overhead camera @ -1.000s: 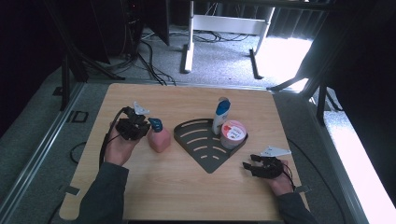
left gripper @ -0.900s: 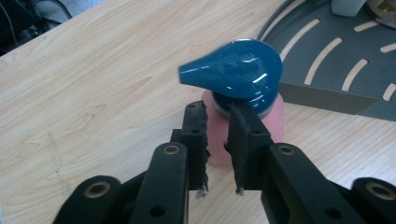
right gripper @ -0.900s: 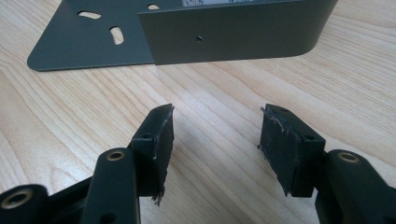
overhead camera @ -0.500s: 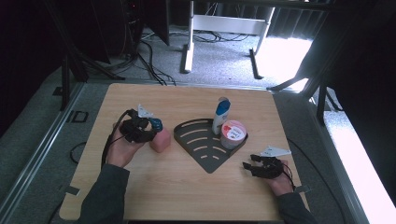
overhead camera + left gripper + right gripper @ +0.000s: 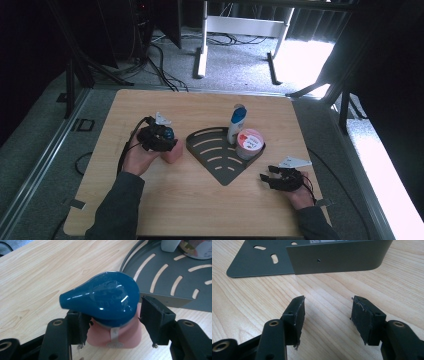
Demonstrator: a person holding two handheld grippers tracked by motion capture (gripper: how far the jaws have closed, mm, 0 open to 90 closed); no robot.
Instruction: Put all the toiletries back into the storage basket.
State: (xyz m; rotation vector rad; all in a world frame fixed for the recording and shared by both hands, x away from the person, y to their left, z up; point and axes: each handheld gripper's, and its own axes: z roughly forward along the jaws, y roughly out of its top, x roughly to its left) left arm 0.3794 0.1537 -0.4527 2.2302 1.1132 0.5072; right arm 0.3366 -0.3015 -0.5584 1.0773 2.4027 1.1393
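Note:
A pink bottle (image 5: 173,154) with a dark blue cap (image 5: 105,296) stands upright on the wooden table (image 5: 165,200), just left of a dark slotted corner tray (image 5: 220,162). My left gripper (image 5: 167,140) reaches over it. Its jaws have just been opening and now stand on either side of the cap and neck (image 5: 113,312), with a gap showing at the right pad (image 5: 152,315). My right gripper (image 5: 270,180) rests low at the table's right front, open, with bare wood between its jaws (image 5: 328,305), facing the tray's wall (image 5: 337,258).
In the tray stand a white bottle with a blue cap (image 5: 236,122) and a round tub with a pink-and-white lid (image 5: 249,142), both at its far right corner. The table's edges drop to a grey floor with cables and frame legs behind.
My left gripper has shifted right and down onto the pink bottle's top, and its jaws have spread apart around the cap. The right gripper and the bottle have stayed where they were.

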